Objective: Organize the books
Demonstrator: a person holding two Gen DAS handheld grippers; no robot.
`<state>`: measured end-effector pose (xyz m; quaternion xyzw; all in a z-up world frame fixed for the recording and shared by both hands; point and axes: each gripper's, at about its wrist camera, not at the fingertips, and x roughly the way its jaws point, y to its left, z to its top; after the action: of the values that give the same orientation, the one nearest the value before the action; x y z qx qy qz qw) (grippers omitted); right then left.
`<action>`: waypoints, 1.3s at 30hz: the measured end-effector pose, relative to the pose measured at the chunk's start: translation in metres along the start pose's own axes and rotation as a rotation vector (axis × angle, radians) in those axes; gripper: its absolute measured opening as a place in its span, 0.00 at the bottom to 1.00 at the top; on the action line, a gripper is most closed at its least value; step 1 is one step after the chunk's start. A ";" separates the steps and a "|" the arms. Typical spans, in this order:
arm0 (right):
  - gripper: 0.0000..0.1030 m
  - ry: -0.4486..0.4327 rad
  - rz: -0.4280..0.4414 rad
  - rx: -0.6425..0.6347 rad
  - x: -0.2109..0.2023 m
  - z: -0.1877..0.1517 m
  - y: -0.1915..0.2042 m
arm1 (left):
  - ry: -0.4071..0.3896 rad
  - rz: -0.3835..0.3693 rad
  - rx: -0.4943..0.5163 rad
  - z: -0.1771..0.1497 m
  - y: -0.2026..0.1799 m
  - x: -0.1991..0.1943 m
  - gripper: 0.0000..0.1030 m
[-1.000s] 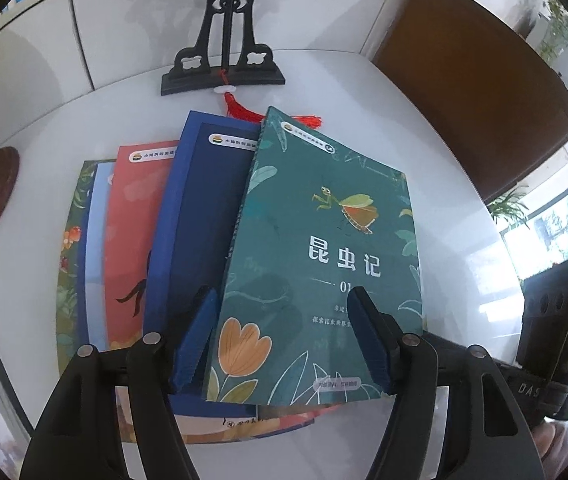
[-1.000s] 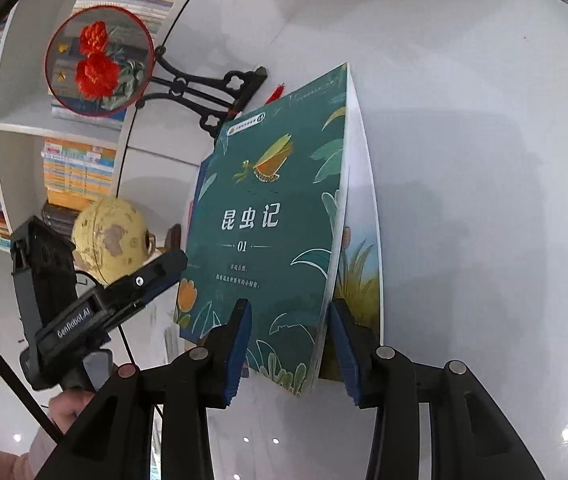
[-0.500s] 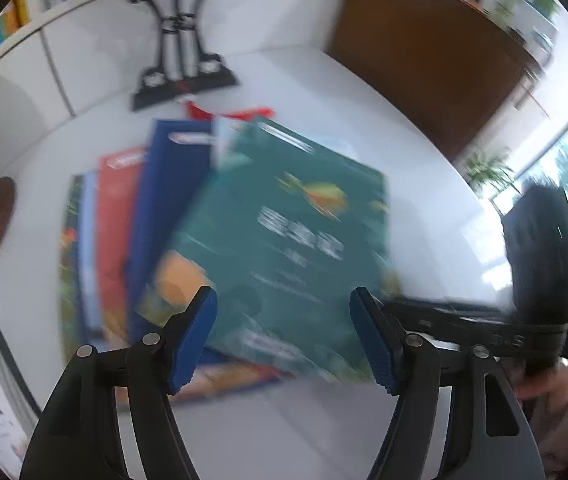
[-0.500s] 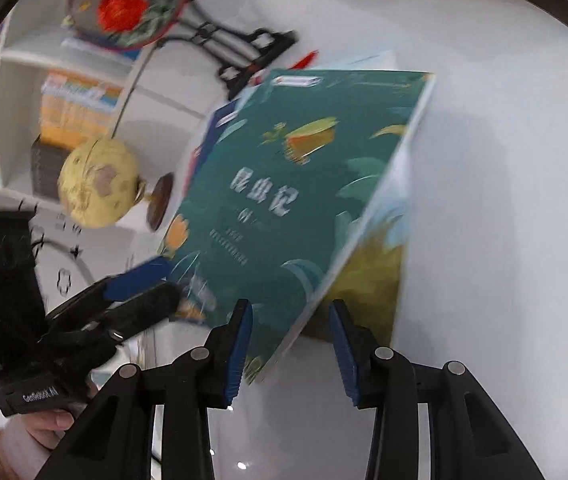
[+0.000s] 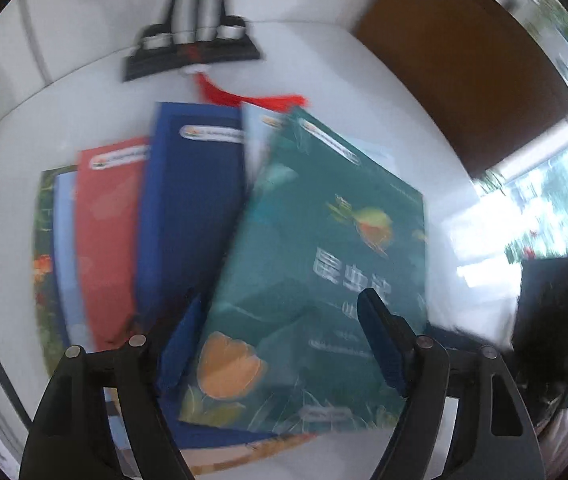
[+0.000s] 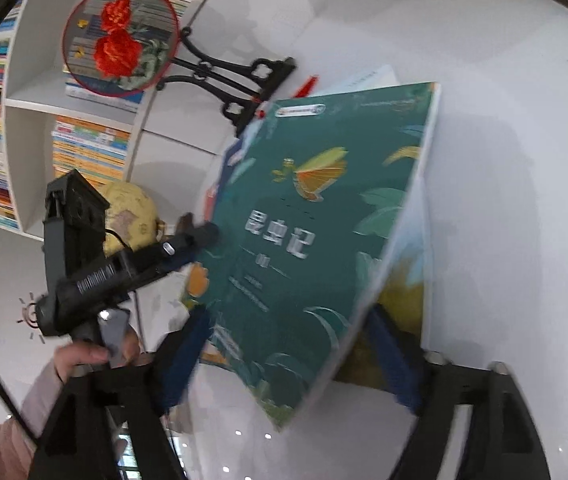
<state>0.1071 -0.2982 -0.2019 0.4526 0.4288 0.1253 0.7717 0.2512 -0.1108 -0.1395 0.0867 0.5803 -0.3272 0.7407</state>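
A green book [image 5: 323,264] with an insect on its cover tops a fanned pile of books. In the right wrist view the green book [image 6: 303,240] tilts, its right edge raised off a yellow-green book [image 6: 399,300]. My right gripper [image 6: 289,320] is opening; the book's lower corner lies between its wide jaws, and neither pad presses on it. My left gripper [image 5: 280,340] is also opening and straddles the book's near edge without pinching it. A dark blue book [image 5: 188,216] and a red book [image 5: 108,232] lie to the left.
A black fan stand [image 5: 192,52] with a red tassel [image 5: 252,100] stands behind the pile on the white table [image 6: 503,200]. A round embroidered fan [image 6: 120,36], a globe [image 6: 132,216] and full bookshelves [image 6: 88,148] are at the left. A brown cabinet [image 5: 463,60] borders the table.
My right jaws have sprung wide and let go of the green book, which has dropped from near upright to a lower tilt. My left gripper has shifted and its jaws stand wider.
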 end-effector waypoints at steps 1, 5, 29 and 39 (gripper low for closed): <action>0.91 -0.002 -0.003 -0.013 0.003 0.001 0.004 | -0.005 0.046 0.047 -0.003 -0.010 0.002 0.73; 0.52 -0.003 -0.135 -0.134 0.004 0.002 0.019 | -0.059 0.086 0.104 -0.014 -0.020 -0.013 0.73; 0.11 0.015 -0.204 -0.469 -0.008 -0.016 0.041 | -0.083 -0.103 -0.007 -0.044 -0.034 -0.038 0.70; 0.11 0.018 -0.299 -0.569 -0.006 -0.020 0.049 | -0.077 -0.019 0.095 -0.048 -0.055 -0.025 0.43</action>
<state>0.0971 -0.2624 -0.1640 0.1498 0.4450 0.1294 0.8734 0.1778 -0.1196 -0.1179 0.1037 0.5359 -0.3643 0.7545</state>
